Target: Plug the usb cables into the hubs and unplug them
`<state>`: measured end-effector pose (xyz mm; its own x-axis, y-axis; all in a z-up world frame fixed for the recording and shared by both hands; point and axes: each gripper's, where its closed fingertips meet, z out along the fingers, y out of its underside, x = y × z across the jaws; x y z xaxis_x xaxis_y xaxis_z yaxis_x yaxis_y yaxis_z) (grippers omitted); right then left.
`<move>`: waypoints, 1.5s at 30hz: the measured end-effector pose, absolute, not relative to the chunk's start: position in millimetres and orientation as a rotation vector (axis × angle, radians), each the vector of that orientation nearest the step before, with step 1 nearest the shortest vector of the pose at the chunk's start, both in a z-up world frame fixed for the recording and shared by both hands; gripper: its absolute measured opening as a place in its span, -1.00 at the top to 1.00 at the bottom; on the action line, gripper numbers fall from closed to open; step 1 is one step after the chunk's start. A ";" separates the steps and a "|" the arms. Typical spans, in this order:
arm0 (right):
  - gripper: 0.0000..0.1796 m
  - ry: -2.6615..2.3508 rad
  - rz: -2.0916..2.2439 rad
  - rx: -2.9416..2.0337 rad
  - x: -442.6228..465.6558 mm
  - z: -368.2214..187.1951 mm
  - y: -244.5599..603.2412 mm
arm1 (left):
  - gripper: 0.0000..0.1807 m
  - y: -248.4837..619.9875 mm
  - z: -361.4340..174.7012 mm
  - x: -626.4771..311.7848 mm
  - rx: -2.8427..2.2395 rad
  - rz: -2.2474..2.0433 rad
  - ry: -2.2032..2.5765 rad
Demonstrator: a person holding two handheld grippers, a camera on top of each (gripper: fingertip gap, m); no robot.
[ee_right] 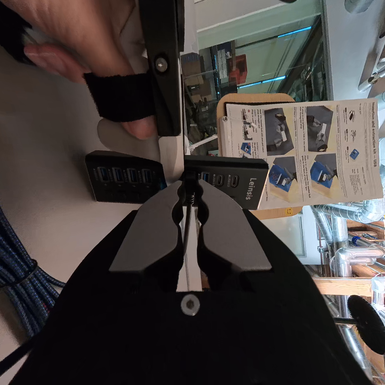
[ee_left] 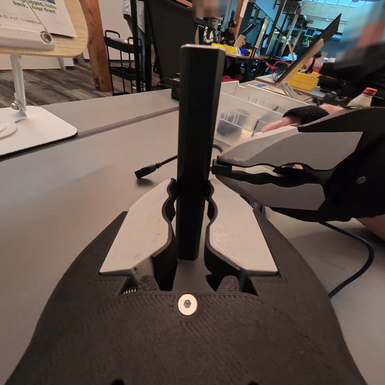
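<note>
Two grippers, each one holding its part.
My left fingers (ee_left: 192, 188) clamp the long black rectangular USB hub (ee_left: 198, 145); my right fingers (ee_right: 189, 187) pinch the black USB plug (ee_right: 188, 183) at its port.

Lettering on hub (ee_right: 239, 183); instruction sheet (ee_right: 312, 154)

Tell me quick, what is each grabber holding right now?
Left gripper: closed on the black USB hub, held upright.
Right gripper: closed on the black USB plug, right at the hub's ports.
</note>
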<state>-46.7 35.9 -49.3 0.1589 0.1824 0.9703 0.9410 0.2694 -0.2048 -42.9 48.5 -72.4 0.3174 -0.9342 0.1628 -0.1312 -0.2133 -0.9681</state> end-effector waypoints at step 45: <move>0.90 -1.250 -0.736 -1.120 -37.2 -49.3 29.1 | 0.71 43.9 -72.8 -36.2 -1.585 -0.927 1.025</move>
